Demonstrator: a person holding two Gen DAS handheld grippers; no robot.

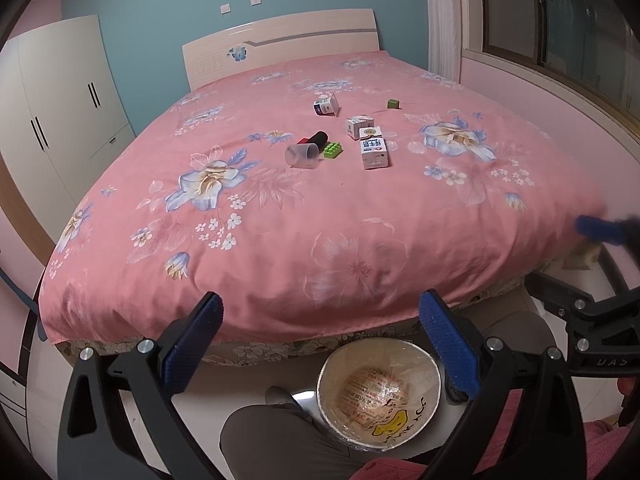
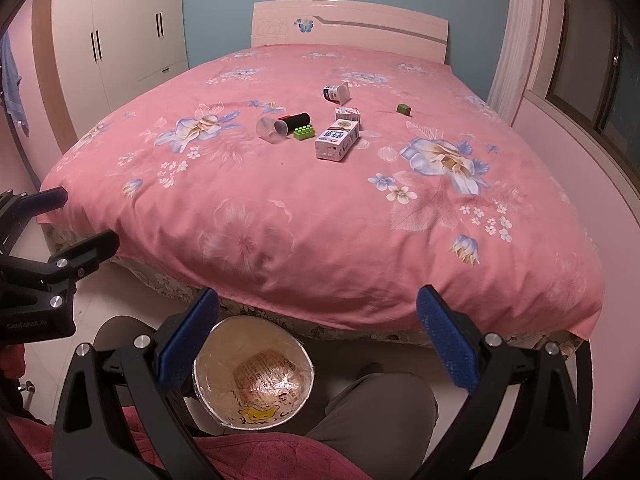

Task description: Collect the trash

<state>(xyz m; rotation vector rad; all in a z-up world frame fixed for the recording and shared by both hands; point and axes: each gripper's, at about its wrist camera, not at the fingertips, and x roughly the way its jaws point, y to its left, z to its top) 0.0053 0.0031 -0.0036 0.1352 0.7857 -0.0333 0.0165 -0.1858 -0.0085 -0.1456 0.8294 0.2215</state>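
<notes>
On the pink floral bed (image 1: 280, 240) (image 2: 320, 220) lie a clear plastic cup (image 1: 302, 155) (image 2: 272, 130), a black tube (image 1: 317, 138) (image 2: 296, 119), a green toy brick (image 1: 334, 149) (image 2: 304, 132), a milk carton (image 1: 374, 148) (image 2: 337, 141), a small white box (image 1: 359, 125) (image 2: 347, 114), a tipped white-and-blue box (image 1: 327, 105) (image 2: 337, 93) and a green cube (image 1: 393, 103) (image 2: 403, 109). A lined trash bin (image 1: 379, 394) (image 2: 253, 372) stands on the floor at the bed's foot. My left gripper (image 1: 320, 320) and right gripper (image 2: 318, 314) are both open and empty, above the bed's near edge.
A white wardrobe (image 1: 60, 120) (image 2: 120, 40) stands at the left, a window (image 1: 560, 20) at the right. The person's knee (image 1: 280, 432) (image 2: 380, 408) is beside the bin. Each gripper shows at the other view's side edge.
</notes>
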